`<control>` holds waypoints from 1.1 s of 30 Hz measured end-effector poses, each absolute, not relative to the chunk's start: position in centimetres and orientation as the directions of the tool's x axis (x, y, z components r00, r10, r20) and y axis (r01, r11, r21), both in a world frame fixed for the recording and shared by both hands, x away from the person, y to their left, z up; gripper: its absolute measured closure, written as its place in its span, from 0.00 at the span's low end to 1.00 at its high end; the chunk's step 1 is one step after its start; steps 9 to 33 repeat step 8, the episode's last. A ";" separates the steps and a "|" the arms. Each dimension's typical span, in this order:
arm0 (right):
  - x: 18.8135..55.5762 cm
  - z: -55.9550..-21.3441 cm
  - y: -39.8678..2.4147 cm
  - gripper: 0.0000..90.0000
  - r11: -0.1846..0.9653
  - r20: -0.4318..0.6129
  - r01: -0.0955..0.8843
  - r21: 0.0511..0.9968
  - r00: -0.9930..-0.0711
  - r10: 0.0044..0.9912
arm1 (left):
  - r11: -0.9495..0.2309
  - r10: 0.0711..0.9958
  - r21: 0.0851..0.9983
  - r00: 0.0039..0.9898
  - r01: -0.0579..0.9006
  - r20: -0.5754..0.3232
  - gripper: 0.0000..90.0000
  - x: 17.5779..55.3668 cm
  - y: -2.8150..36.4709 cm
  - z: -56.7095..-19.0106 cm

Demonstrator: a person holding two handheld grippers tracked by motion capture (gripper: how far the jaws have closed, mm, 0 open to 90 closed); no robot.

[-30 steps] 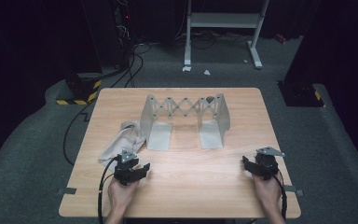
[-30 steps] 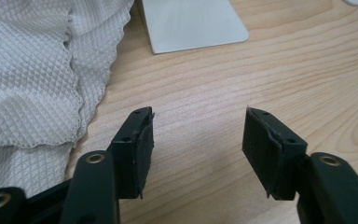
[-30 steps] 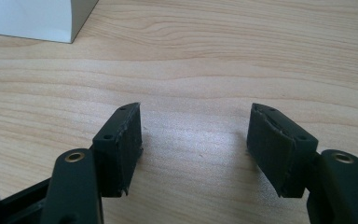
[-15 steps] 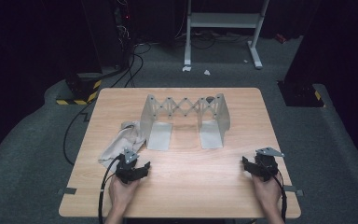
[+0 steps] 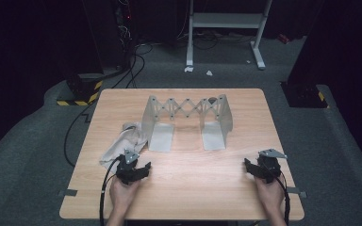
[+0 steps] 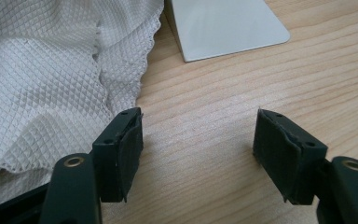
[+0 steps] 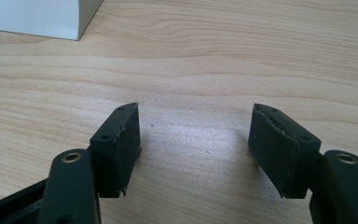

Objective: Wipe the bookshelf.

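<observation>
Standing wide with only bare wood between them, the jaws of the left gripper point(image 6: 198, 149) have just been opening, and a white mesh cloth point(image 6: 51, 79) lies crumpled just beside its left jaw at the table's near left. The right gripper point(image 7: 193, 149) rests at the near right with its jaws wide as well, nothing between them. Beyond both, mid-table point(image 5: 188, 183), stands a grey metal folding rack point(image 5: 187, 117), the cloth just left of its left foot.

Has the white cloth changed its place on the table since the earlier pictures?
No. The white cloth lies at the same spot beside the left foot of the metal rack, as before. The left gripper, jaws just opened, sits just below it.
</observation>
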State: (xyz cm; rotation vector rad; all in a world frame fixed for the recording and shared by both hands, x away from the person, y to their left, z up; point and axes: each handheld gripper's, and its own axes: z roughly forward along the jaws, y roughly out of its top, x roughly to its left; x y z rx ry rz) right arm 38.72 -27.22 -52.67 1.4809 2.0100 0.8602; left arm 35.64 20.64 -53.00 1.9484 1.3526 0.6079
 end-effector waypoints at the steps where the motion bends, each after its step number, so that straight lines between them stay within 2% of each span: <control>1: 38.7 -52.7 -27.2 0.38 0.210 -0.022 0.645 0.735 -0.287 0.958 | -0.230 0.936 0.751 0.351 0.619 -0.003 0.37 35.6 20.6 -53.0; 33: 38.7 -52.7 -27.2 0.38 0.211 -0.022 0.645 0.735 -0.288 0.957 | -0.230 0.937 0.751 0.350 0.619 -0.003 0.37 35.6 20.6 -53.0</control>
